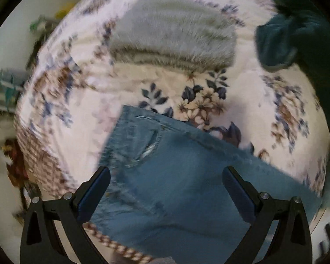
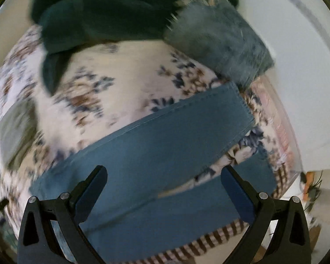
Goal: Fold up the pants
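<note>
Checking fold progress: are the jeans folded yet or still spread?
Spread. The jeans lie flat on the floral bedspread, two legs apart with cover showing between them; both grippers open, holding nothing.

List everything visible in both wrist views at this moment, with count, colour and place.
jeans: one pair, blue denim, spread flat on the bed; waist end in the left view, two legs in the right view.
bedspread: one, white with blue and brown flowers, under everything.
furry cushion: one, grey, beyond the jeans.
dark green garment: one, heaped at the far edge.
left gripper: black, jaws open above the waist end.
right gripper: black, jaws open above the legs.
</note>
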Demonstrator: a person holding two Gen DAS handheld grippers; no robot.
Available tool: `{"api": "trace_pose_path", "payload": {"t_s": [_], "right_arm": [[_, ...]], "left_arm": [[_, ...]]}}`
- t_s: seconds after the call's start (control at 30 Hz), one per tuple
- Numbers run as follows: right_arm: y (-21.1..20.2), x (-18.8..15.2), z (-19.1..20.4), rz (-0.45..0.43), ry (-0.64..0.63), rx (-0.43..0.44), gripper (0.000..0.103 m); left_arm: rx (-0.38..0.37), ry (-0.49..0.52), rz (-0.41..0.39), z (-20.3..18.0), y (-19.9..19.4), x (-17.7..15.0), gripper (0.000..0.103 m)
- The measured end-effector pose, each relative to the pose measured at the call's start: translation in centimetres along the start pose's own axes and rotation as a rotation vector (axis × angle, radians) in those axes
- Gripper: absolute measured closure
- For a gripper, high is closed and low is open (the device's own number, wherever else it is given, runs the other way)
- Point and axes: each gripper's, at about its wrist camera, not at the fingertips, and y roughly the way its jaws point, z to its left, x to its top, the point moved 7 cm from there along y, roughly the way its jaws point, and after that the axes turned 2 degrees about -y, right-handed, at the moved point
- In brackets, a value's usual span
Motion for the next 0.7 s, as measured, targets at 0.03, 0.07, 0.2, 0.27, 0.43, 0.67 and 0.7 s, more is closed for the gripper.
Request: {"api": "trace_pose_path", "payload": {"t_s": [0.03,0.07,0.2,0.27,0.43,0.67,0.7], "right_arm": [[1.9,0.8,-0.9,0.014,0.041,-0.005,0.0],[4.3,1.9,-1.7,0.029,0.093,-0.008,0.0],[13.4,5.3,-5.6,0.102,0.321,-0.009,0.0],[16.9,6.6,-7.6,0.13,0.415,-0.017,0.0],[23.3,9.0,-10.6,0.171,0.545,-0.063,0.0],[27.9,10.5,-10.4,0.147,0.501,-0.123,0.004],[27.9,10.5,-10.1,0.138,0.482,-0.126,0.013]], "left_arm": [[-0.001,-0.022,0.021,-0.4,1.5,0.5,0.0],[-0.009,-0.053,0.055,-1.0,3.5,1.0,0.0],[-0.071,-0.229,0.212,-2.1,11.2,2.2,0.0],[-0.093,-0.318,0.26,-2.1,13.8,2.6,0.0],[-0.037,-0.433,0.299,-0.9,17.4,3.2,0.0],[-0.035,-0.409,0.163,0.0,14.4,4.0,0.055],[-0.032,-0.392,0.139,0.4,13.4,3.7,0.064]]}}
